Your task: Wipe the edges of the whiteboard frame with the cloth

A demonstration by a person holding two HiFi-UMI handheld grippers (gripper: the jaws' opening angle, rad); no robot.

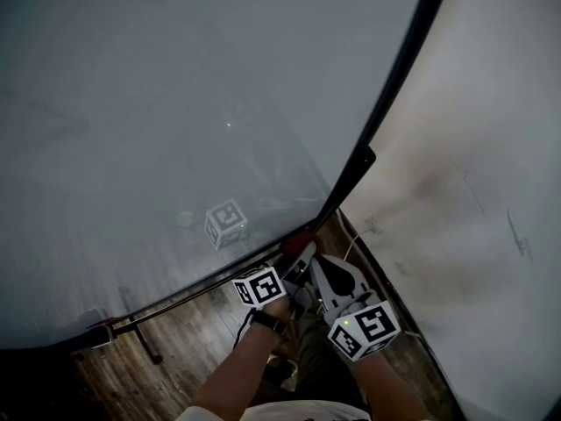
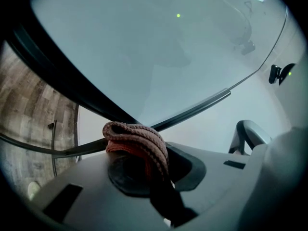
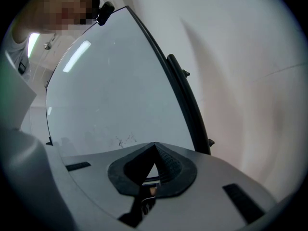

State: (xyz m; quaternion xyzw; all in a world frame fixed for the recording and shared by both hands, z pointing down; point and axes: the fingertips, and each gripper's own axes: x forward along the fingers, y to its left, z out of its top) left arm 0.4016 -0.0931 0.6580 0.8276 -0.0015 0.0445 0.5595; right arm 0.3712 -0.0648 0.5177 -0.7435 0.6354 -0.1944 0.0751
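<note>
A reddish knitted cloth (image 2: 137, 143) is pinched between the jaws of the left tool (image 2: 140, 163). The cloth is folded over and is held right at the low corner of the whiteboard (image 1: 175, 103), where the bottom edge of the black frame (image 1: 399, 68) is met by the side edge. Whether the frame is touched by the cloth cannot be told. The right tool (image 3: 154, 150) is seen just beside the left one. Its jaws are pressed together with nothing between them. A pale wall (image 1: 473, 191) is seen beside the board, and a wooden floor (image 1: 184, 340) below it.
</note>
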